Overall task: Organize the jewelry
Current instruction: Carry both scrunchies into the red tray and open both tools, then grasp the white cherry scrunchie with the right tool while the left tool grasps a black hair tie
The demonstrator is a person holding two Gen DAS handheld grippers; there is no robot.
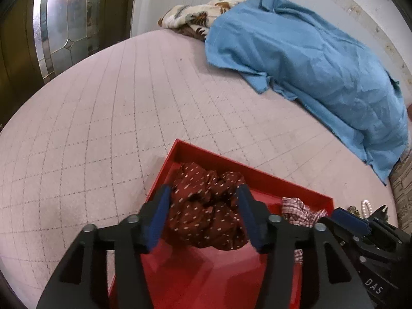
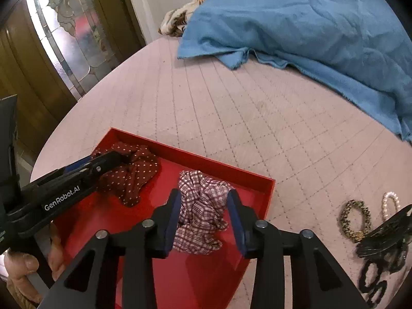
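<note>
Scrunchies [image 2: 199,213] inside red tray [image 2: 226,172]

Left wrist view: looks steeply down along the left tongs [image 1: 204,212], close over the red tray [image 1: 260,177] on the bed [image 1: 108,118].
Right wrist view: same slant, just beside it, over the right tongs [image 2: 203,217].
Shared: red tray [image 2: 231,172], bed [image 2: 257,118], blue cloth [image 1: 303,59] [image 2: 309,20].

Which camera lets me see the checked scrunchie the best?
The right wrist view. The checked scrunchie sits whole in the middle of that picture, in the red tray, between the fingers of the right tool. The left wrist view shows only part of it, low on the right.
</note>
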